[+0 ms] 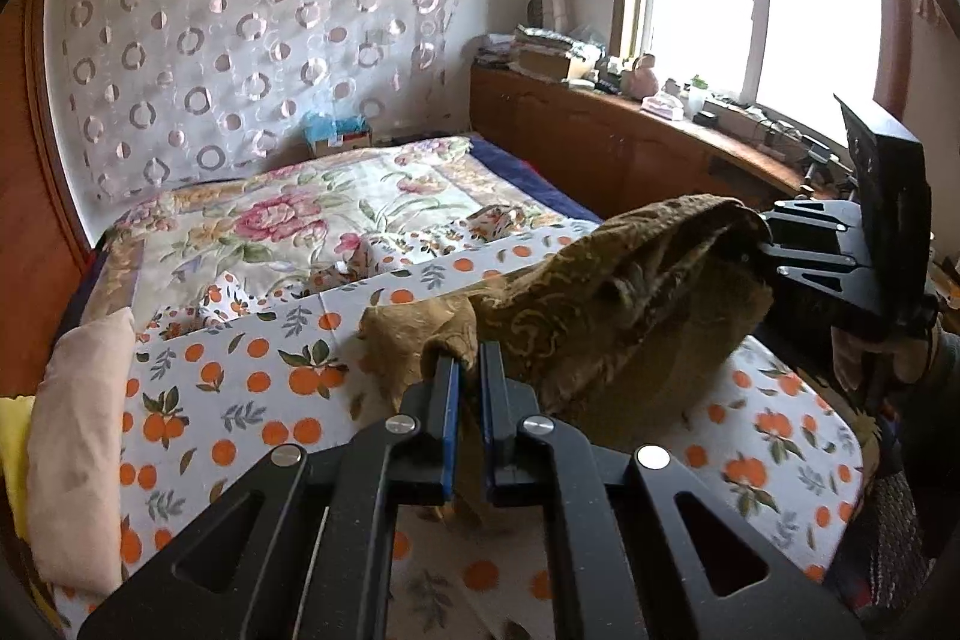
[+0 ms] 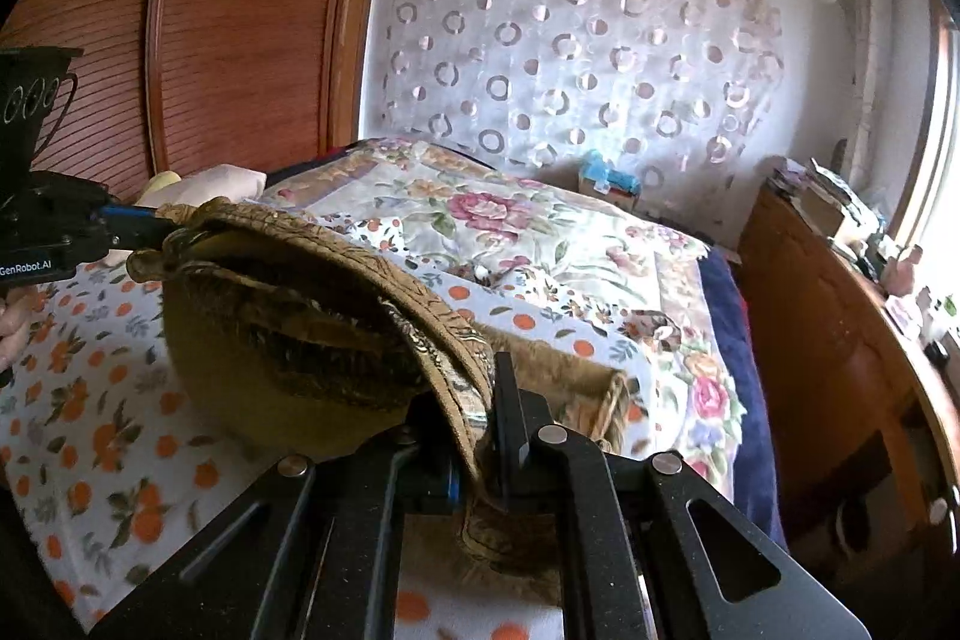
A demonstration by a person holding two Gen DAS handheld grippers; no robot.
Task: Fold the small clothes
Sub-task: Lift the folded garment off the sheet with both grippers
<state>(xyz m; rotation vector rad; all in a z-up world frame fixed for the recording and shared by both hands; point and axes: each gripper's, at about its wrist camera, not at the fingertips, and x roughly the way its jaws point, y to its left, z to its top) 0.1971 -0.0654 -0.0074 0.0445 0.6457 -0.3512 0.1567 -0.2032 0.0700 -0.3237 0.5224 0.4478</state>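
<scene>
A small olive-brown garment of patterned brocade-like cloth [image 1: 606,316] hangs stretched between the two grippers, lifted above the white bedsheet printed with oranges and leaves [image 1: 240,400]. The left gripper [image 1: 470,370] has its black, blue-padded jaws pinched nearly together on one bunched corner of the cloth, which crumples up just ahead of the fingertips and spills down between them. The right gripper [image 2: 480,418] is likewise clamped almost fully closed, with a trimmed edge of the garment running down through its jaws and out below them. From that grip the fabric arches away toward the other gripper's tips, its darker fuzzy lining sagging open underneath like a pouch. Beyond both sets of jaws lies a floral quilt with pink blooms [image 2: 516,220], and farther still a sheer curtain dotted with rings [image 1: 240,40].
</scene>
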